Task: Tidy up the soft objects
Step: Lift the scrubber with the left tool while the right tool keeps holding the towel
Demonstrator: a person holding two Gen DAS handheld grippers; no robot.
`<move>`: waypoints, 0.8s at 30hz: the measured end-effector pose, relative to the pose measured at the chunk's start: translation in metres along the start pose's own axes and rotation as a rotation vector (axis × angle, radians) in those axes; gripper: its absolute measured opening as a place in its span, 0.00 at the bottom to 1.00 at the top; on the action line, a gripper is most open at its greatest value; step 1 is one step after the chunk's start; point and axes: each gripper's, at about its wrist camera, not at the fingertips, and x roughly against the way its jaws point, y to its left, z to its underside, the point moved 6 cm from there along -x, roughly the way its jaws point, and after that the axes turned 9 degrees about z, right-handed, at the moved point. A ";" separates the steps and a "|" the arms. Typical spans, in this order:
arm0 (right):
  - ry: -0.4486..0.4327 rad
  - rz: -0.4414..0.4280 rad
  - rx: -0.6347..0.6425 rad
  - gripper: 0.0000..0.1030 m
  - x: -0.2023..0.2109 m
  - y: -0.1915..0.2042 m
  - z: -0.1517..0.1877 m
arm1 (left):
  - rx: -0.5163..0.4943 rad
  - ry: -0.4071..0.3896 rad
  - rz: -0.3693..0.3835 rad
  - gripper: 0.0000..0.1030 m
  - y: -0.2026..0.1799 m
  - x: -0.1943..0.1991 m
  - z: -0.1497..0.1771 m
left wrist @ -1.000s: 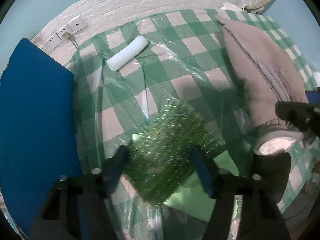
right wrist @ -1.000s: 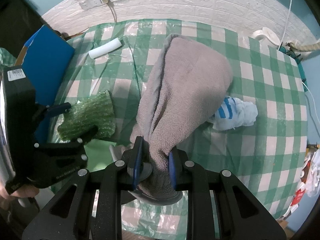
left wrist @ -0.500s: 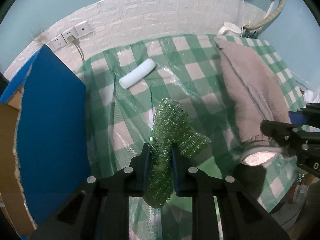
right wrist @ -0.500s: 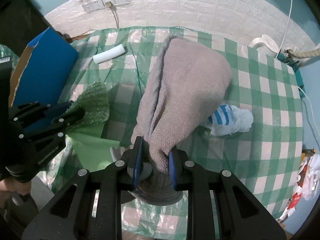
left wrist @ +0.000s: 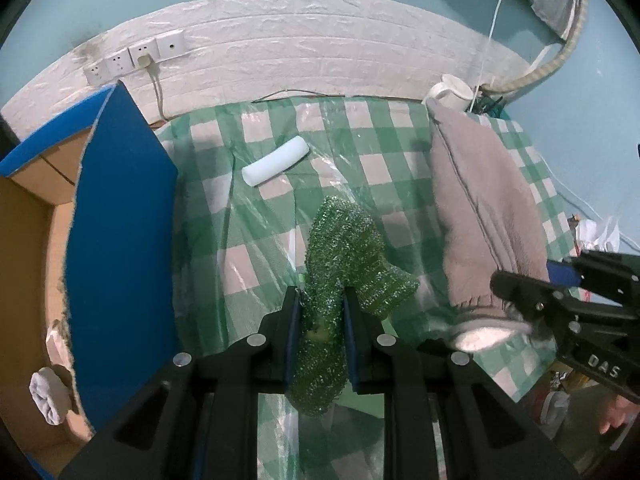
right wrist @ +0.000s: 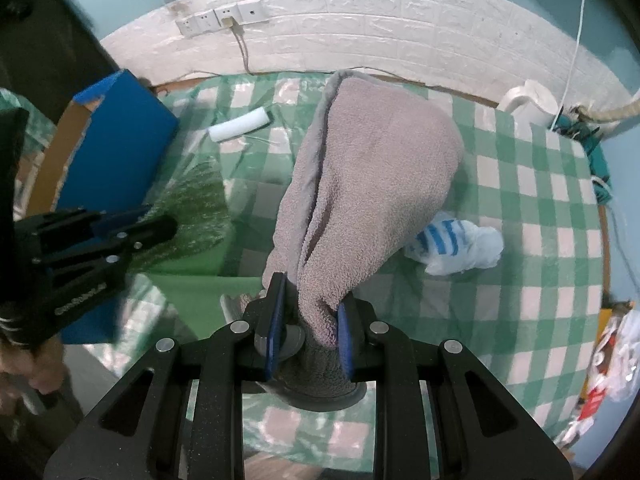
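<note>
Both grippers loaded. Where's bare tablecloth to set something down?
Free: the checked cloth between the white foam roll and the grey towel; also right of the towel, beyond the striped white bag. Crowded: left edge by the blue box, and the green sheet.

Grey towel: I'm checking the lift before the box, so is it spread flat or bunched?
Bunched: the grey towel hangs in folds from the shut right gripper.

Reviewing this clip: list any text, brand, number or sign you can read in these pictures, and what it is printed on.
"DAS": white letters on the black body of the right gripper, cut off by the picture edge.
White lettering on the left gripper body: too blurred to read.
Red and white packaging at the table edge: print too small to read.
</note>
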 end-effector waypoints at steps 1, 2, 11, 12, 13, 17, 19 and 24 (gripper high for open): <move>0.001 -0.017 -0.007 0.21 0.002 0.002 0.000 | 0.002 0.000 -0.006 0.19 0.000 -0.001 0.000; 0.000 -0.027 -0.009 0.21 0.003 0.005 0.000 | 0.006 0.001 -0.008 0.19 0.001 -0.002 0.001; 0.014 -0.037 0.045 0.21 -0.005 0.042 0.007 | 0.010 -0.001 -0.035 0.19 0.005 0.005 0.008; 0.013 -0.034 0.051 0.21 -0.004 0.044 0.007 | 0.011 -0.003 -0.040 0.19 0.005 0.007 0.008; 0.010 -0.030 0.058 0.21 -0.003 0.046 0.006 | 0.011 -0.005 -0.048 0.19 0.006 0.011 0.009; -0.002 -0.032 0.064 0.21 0.002 0.050 0.004 | 0.013 -0.024 -0.052 0.19 0.007 0.025 0.010; -0.010 -0.032 0.070 0.21 0.005 0.054 0.003 | 0.018 -0.036 -0.051 0.19 0.008 0.033 0.010; -0.009 -0.032 0.081 0.21 0.003 0.061 0.007 | 0.043 -0.047 -0.031 0.19 0.012 0.041 0.010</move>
